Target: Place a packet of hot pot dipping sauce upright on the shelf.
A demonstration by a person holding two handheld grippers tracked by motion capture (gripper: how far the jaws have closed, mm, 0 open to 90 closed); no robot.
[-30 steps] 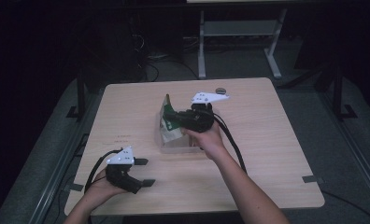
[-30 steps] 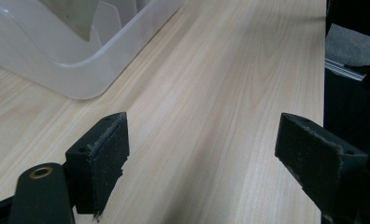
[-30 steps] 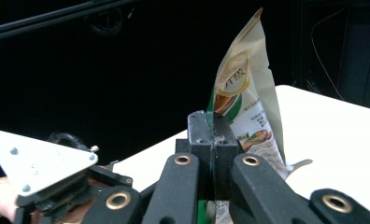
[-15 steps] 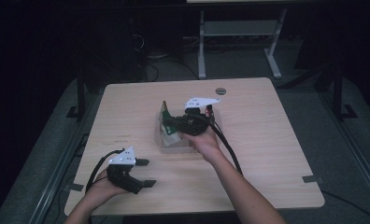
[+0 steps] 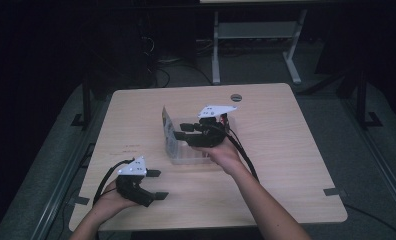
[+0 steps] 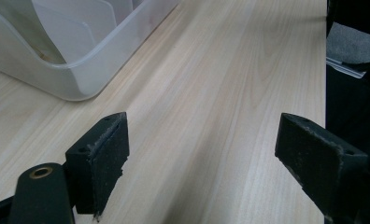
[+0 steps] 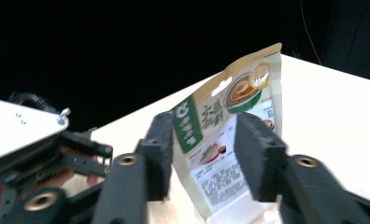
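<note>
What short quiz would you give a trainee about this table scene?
1. True or false: the left hand-held gripper holds the pouch.
2. Where does the beige-and-green printed pouch stand? A: in the clear plastic divided box; B: on the floor; C: flat on bare wood.
3. Fill in: the jaws of the right hand-held gripper are ____.
Key: 1 false, its jaws are open and hold nothing. 2 A. 3 open; they have just been opening, with the pouch between them, not pinched.

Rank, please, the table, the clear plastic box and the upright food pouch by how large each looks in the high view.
1. table
2. clear plastic box
3. food pouch, seen nearly edge-on, so its look understates it.
</note>
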